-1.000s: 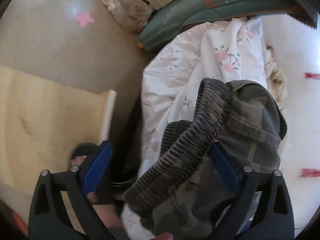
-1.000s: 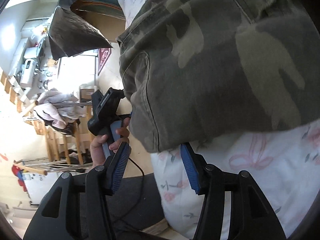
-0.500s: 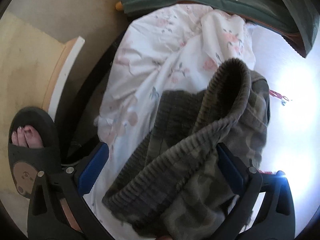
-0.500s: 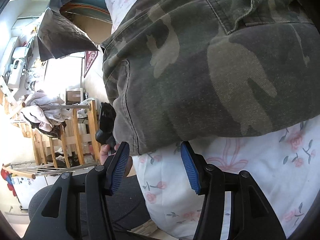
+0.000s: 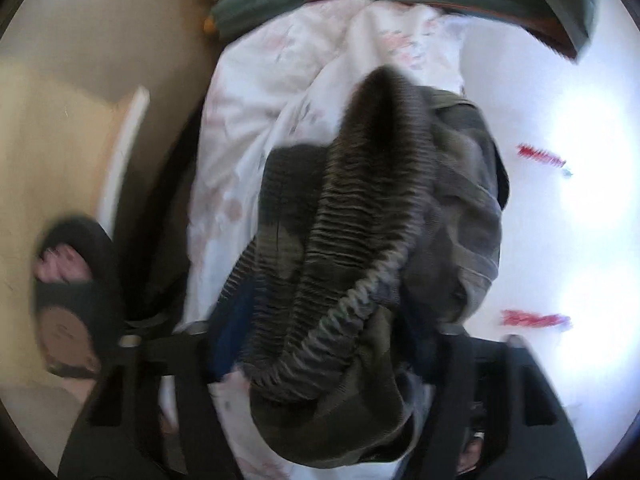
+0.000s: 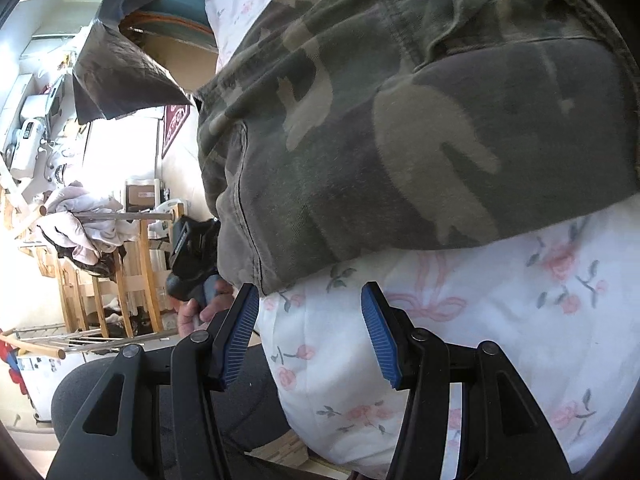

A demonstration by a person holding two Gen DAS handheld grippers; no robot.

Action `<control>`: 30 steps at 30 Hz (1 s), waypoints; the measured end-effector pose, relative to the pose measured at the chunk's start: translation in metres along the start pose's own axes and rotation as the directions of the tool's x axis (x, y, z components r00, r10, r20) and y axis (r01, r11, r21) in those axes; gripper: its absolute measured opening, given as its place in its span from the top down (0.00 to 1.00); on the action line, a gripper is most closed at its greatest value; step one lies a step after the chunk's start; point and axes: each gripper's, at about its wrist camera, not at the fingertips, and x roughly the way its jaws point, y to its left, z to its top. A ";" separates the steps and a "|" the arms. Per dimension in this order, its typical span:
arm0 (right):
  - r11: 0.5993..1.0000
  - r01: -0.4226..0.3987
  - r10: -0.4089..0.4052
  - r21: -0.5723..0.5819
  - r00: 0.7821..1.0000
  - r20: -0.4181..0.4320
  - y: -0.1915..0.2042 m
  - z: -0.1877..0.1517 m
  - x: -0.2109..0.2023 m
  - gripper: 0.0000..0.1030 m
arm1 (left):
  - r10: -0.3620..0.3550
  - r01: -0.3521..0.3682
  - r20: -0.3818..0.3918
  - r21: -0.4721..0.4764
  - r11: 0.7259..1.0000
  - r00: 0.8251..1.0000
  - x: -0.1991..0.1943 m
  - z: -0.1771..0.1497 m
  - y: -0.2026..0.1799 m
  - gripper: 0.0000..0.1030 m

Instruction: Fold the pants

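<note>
My left gripper (image 5: 320,344) is closing its jaws around the ribbed waistband of the camo pants (image 5: 360,240), bunched between them on the floral sheet (image 5: 256,120). My right gripper (image 6: 308,332) sits with jaws apart just below the pants' hem, gripping nothing.

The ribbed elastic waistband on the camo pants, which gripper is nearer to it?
Left. The left gripper has the ribbed waistband bunched between its closing jaws. The right gripper hangs open over the floral sheet, just below the pants' edge.
</note>
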 end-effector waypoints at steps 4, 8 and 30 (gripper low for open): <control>1.000 -0.024 0.023 0.020 0.999 0.028 -0.009 -0.002 -0.013 0.46 | 0.180 -0.188 0.070 0.132 0.973 0.981 -0.024 -0.002 -0.045 0.88; 0.997 -0.066 0.063 0.046 0.996 0.055 -0.020 -0.005 -0.029 0.46 | 0.242 -0.270 0.152 0.205 0.941 0.958 -0.056 -0.008 -0.092 0.89; 0.989 -0.147 0.144 -0.021 0.912 0.383 -0.125 0.025 -0.218 0.46 | 0.693 -0.716 0.400 0.655 0.241 0.599 0.189 -0.148 -0.394 0.90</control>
